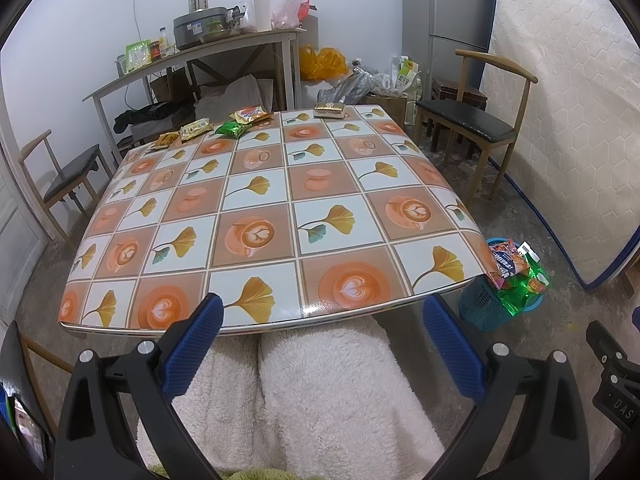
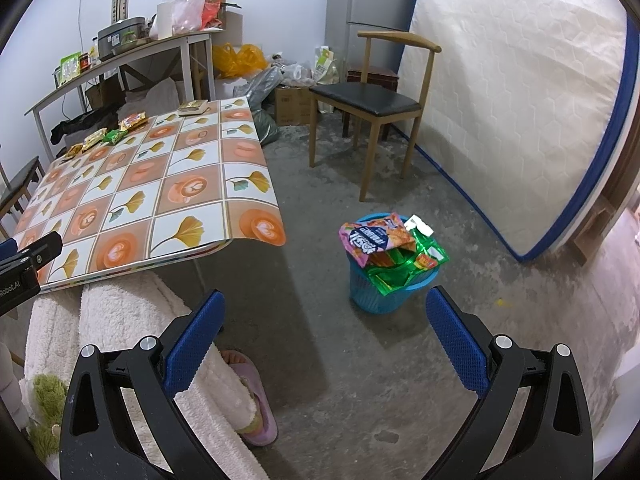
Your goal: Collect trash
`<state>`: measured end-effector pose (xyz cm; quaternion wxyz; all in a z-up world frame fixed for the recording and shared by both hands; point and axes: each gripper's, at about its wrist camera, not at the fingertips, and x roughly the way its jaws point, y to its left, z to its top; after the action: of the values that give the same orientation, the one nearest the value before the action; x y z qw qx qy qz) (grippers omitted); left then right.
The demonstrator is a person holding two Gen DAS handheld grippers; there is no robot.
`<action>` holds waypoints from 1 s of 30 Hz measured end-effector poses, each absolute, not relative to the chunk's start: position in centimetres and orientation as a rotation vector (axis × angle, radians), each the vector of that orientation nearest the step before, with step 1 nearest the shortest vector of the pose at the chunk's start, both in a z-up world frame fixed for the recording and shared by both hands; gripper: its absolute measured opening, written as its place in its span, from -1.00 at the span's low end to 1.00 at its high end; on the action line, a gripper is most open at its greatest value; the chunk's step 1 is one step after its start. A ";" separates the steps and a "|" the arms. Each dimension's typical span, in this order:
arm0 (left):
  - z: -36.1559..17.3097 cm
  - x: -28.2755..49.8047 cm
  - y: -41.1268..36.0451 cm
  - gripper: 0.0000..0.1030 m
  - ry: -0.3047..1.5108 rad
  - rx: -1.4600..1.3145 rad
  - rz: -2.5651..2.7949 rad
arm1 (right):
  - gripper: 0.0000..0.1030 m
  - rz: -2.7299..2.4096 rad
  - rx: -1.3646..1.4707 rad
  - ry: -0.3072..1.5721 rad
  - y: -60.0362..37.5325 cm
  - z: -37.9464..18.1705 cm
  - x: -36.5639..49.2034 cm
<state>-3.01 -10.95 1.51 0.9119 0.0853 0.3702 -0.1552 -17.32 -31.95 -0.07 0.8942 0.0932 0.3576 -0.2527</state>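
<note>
Snack wrappers (image 1: 244, 120) line the table's (image 1: 264, 200) far edge; both hand-held grippers (image 1: 322, 334) (image 2: 324, 328) gape empty.

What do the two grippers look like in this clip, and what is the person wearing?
Both the left gripper and right gripper have black plastic frames with cut-out arms, silver round pins at the joints, and blue dimpled pads on the fingers. The left gripper's body carries white lettering where the right view catches it. The person wears fluffy white trousers and a lilac slipper.

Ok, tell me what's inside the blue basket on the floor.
The blue basket is heaped with wrappers: a pink snack bag on top, over shiny green wrappers. Anything deeper is covered.
</note>
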 end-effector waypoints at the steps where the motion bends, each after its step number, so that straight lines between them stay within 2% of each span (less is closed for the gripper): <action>1: 1.5 -3.0 -11.0 0.90 0.762 0.177 -0.320 | 0.87 -0.523 0.193 0.742 -31.9 -0.1 -17.3; 30: 1.4 -3.0 -10.9 0.90 0.761 0.177 -0.320 | 0.87 -0.523 0.194 0.735 -31.8 0.0 -17.1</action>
<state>-3.02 -10.87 1.37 0.9122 0.0857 0.3693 -0.1554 -17.12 -31.81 0.02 0.8954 0.0935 0.3546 -0.2525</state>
